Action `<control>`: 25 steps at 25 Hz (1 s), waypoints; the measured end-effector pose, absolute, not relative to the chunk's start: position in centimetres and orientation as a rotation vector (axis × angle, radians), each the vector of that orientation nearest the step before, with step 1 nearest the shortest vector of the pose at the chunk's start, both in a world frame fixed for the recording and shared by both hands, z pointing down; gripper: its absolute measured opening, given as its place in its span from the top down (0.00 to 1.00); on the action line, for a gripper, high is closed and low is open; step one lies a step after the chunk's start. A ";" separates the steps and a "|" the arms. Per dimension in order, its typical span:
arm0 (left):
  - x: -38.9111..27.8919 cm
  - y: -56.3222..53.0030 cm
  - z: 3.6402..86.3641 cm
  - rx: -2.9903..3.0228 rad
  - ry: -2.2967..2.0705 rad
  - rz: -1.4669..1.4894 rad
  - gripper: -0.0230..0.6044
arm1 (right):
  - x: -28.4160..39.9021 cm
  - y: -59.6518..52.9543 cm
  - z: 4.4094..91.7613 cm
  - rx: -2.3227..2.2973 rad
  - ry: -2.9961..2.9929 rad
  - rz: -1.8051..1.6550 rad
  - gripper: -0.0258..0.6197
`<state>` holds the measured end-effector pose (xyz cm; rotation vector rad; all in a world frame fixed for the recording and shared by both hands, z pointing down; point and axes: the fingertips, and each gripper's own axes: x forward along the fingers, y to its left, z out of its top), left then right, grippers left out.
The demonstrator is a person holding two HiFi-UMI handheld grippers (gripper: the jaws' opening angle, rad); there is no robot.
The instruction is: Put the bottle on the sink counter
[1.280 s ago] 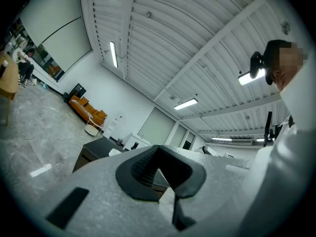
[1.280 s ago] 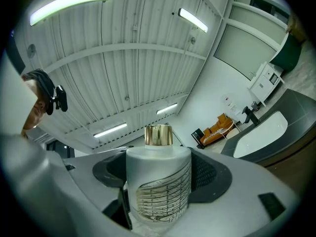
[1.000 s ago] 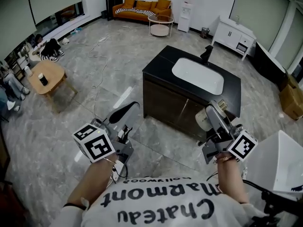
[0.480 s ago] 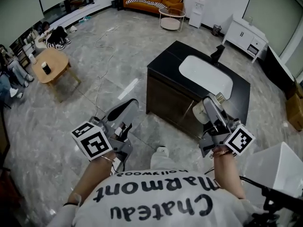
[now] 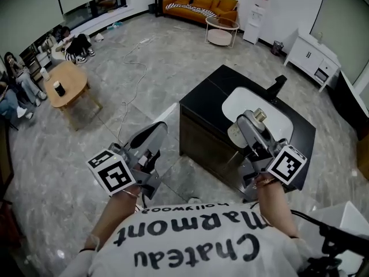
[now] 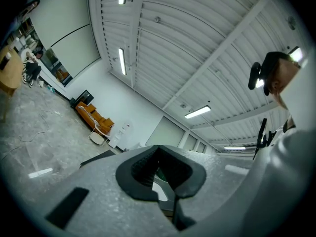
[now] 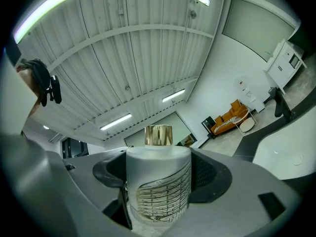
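A frosted white bottle (image 7: 158, 181) with a gold cap (image 7: 158, 135) and fine line print stands upright between the jaws of my right gripper (image 7: 160, 174), which is shut on it. In the head view the right gripper (image 5: 249, 123) holds the bottle (image 5: 237, 135) in front of the near edge of the black sink counter (image 5: 210, 94). That counter has a white basin (image 5: 271, 111) and a black faucet (image 5: 277, 87). My left gripper (image 5: 154, 133) hangs lower left over the floor, away from the counter. Seen along its jaws, the left gripper (image 6: 158, 169) is shut with nothing in it.
The counter stands alone on a grey marble floor. A round wooden table (image 5: 64, 88) with a dark cup and seated people are far left. An orange sofa (image 5: 202, 4), a round side table (image 5: 222, 34) and a white cabinet (image 5: 314, 55) line the back. A cable (image 5: 135, 68) trails on the floor.
The counter has drawn closer in the head view. My right gripper has risen and gone forward with the bottle, now in front of the basin. The left gripper has barely moved.
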<state>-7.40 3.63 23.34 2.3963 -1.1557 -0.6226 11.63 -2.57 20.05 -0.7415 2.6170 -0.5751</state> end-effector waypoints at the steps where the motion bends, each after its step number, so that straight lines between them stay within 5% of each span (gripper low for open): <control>1: -7.2 2.7 23.5 2.397 -1.156 -0.623 0.94 | 11.7 -3.8 20.2 -0.735 2.623 -0.577 0.43; 25: -9.3 -11.1 30.6 2.148 -1.421 -0.566 0.94 | 9.1 -22.0 30.3 -0.745 2.695 -0.879 0.43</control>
